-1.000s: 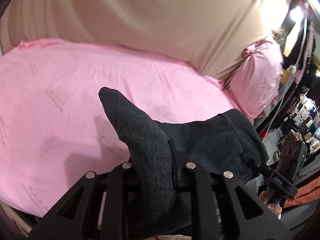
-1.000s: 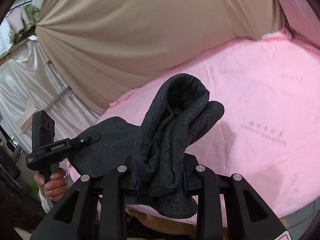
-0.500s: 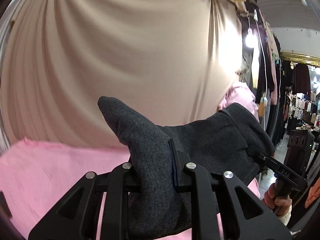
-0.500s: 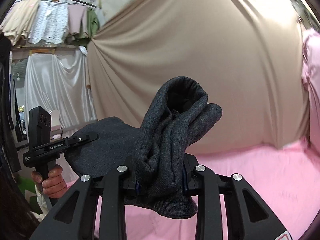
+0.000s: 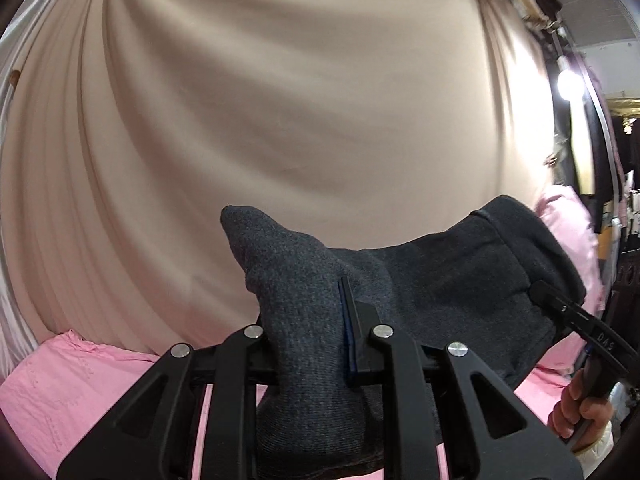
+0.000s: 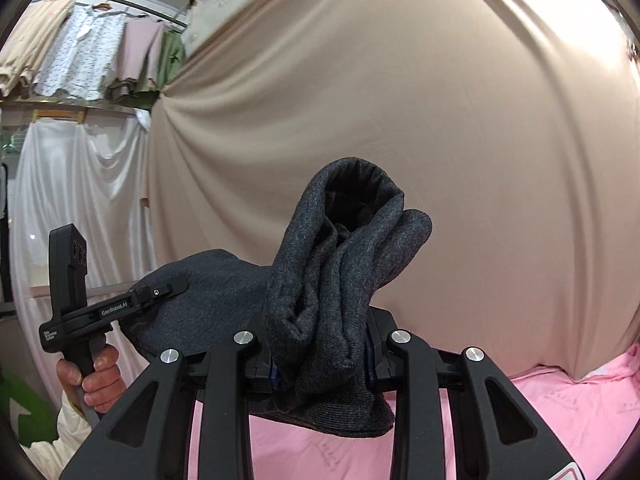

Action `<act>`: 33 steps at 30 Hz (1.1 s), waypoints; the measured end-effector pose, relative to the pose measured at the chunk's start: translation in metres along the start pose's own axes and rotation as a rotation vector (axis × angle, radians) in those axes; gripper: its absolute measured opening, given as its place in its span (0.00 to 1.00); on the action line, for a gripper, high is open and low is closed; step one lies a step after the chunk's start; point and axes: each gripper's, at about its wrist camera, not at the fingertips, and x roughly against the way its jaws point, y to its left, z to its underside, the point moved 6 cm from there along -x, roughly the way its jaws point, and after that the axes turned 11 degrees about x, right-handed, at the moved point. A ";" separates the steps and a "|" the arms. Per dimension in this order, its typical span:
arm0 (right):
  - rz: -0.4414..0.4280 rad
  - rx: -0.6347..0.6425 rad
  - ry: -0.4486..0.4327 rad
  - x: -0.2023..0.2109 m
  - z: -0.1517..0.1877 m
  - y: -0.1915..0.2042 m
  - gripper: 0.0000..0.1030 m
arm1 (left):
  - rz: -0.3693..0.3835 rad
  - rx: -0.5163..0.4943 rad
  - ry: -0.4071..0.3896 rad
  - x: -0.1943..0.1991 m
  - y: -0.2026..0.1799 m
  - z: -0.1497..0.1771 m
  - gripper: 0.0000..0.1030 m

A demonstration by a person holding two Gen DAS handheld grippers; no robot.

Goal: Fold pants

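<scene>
The left gripper [image 5: 320,344] is closed tight on the dark gray pants [image 5: 440,280]. The right gripper [image 6: 320,356] pinches a bunched part too. The pants hang up in the air above the pink bed [image 6: 560,412]. A tan curtain [image 5: 300,100] hangs behind.

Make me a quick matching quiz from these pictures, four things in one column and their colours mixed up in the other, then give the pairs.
Things:
1. knitted woollen pants clamped in the right claw
2. sheet on the bed
3. draped backdrop curtain
4. satin drape at far left, right wrist view

Colours:
A. beige
B. white
C. dark grey
D. pink

Pairs: 1-C, 2-D, 3-A, 4-B
</scene>
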 end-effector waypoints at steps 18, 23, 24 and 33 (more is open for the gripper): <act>0.091 -0.403 0.773 -0.145 0.375 -0.126 0.44 | -0.277 0.178 0.740 -0.261 0.150 0.314 0.30; 0.261 -0.308 0.604 -0.083 0.317 -0.153 0.56 | -0.334 0.211 0.581 -0.208 0.165 0.258 0.58; 0.238 -0.280 0.570 -0.081 0.303 -0.153 0.38 | -0.331 0.206 0.547 -0.203 0.160 0.242 0.58; 0.055 -0.218 0.656 -0.195 0.306 -0.122 0.04 | -0.303 0.261 0.661 -0.293 0.110 0.254 0.58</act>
